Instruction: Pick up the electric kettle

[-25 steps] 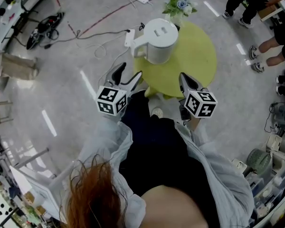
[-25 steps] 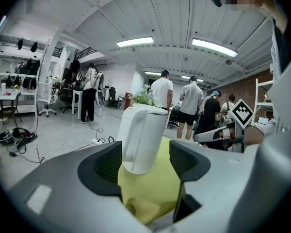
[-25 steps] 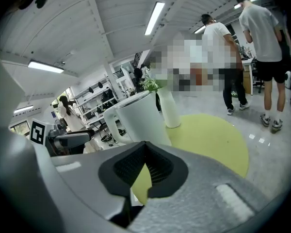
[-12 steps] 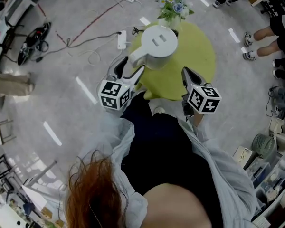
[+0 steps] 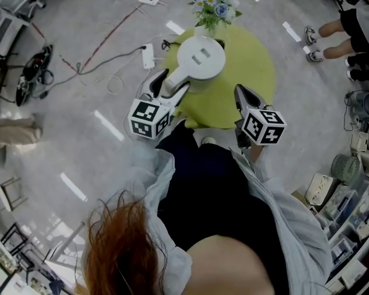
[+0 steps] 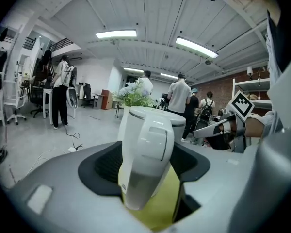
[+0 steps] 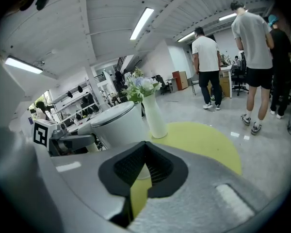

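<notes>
The white electric kettle stands on a round yellow-green table, its handle pointing to the near left. My left gripper is open, one jaw on each side of the handle. In the left gripper view the handle fills the gap between the jaws, with table showing to its right. My right gripper is shut and holds nothing; it hangs over the table's near right edge, apart from the kettle. Its jaws meet with only a thin slit.
A white vase of flowers stands just behind the kettle on the table's far side. A power strip and cables lie on the floor to the left. People's legs are at the upper right. Shelving and a fan line the right.
My left gripper has moved forward until the kettle's handle lies between its jaws. The right gripper has barely moved. The head view has shifted.
</notes>
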A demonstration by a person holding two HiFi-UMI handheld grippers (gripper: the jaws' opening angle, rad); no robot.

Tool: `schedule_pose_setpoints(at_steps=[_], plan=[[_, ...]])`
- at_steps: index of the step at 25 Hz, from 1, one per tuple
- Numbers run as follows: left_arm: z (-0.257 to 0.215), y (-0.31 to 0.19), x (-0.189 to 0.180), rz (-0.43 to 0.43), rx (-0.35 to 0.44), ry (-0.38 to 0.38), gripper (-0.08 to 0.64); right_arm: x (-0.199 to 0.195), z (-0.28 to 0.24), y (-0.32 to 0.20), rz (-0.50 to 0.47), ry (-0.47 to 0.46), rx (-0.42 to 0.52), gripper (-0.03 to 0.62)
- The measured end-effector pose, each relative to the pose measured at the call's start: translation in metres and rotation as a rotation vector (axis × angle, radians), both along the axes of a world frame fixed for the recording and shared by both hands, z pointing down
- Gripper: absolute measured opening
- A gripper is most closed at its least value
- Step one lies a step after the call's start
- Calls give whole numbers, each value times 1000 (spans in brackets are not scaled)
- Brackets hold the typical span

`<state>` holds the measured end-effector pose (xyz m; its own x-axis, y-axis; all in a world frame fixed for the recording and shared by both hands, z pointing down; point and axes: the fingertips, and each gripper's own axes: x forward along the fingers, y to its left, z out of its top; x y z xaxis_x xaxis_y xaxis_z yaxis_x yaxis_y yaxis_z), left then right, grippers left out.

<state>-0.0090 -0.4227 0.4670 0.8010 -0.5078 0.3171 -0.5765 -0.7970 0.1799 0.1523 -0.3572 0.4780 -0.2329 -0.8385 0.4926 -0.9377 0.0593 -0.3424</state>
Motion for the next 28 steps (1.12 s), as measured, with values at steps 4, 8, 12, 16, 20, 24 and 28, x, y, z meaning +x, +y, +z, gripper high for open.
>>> schedule_pose_setpoints(at_steps=[4, 8, 12, 16, 20, 24, 28], plan=[[-2, 4, 13, 102, 26, 1, 231, 3, 0, 3, 48, 5, 2, 2], [-5, 8, 19, 149, 66, 6, 185, 2, 2, 6, 90, 8, 6, 2], [-4, 6, 15, 157, 77, 5, 179, 0, 3, 8, 132, 9, 15, 2], [-9, 4, 16, 161, 99, 27, 176, -3, 3, 12, 173, 8, 15, 2], [-14, 3, 22, 178, 143, 48, 172, -2, 7, 21, 210, 16, -3, 2], [-28, 0, 33, 205, 191, 88, 169, 4, 9, 33, 260, 23, -20, 2], [-47, -5, 45, 232, 211, 169, 158, 5, 12, 44, 295, 33, -33, 2]])
